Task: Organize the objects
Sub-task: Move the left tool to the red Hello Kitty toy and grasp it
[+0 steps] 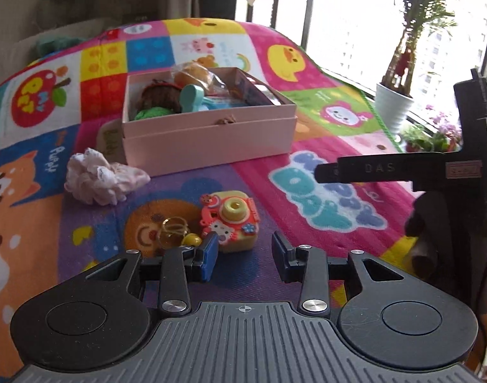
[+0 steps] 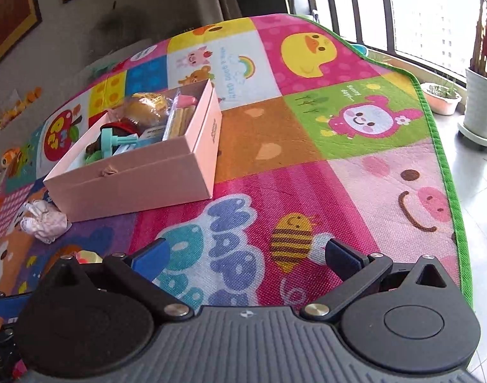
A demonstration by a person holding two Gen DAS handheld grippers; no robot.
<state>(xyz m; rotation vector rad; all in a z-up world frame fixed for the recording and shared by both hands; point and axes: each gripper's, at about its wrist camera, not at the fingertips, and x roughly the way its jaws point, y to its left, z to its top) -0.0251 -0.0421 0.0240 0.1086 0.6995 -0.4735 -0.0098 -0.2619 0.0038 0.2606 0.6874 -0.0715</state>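
Left gripper (image 1: 245, 252) hangs low over the play mat (image 1: 307, 198), jaws apart, nothing between them. The toy camera (image 1: 232, 220) sits on the mat directly ahead of it and a bit left of the gap's centre, so close that the left finger (image 1: 208, 255) overlaps its lower left corner in the left wrist view; can't tell if they touch. The camera's wider face is turned toward the gripper, its long side running across the jaw line, not along it. Just left of the camera lie the yellow rings (image 1: 174, 231), crowding the same finger.

The pink box (image 1: 208, 134) is further ahead along the same line, already holding several toys, top open. A crumpled white cloth (image 1: 99, 177) lies by the box's near left corner.

Right gripper (image 2: 246, 255) is also spread wide and empty, over bare mat to the right, well apart from the camera; from its view only a sliver of the toys shows at its lower left.

Judgement: left one is clearly nearer, so the camera looks like its pick. It likely needs a small shift left to centre the toy, watching the rings don't get pinched too.
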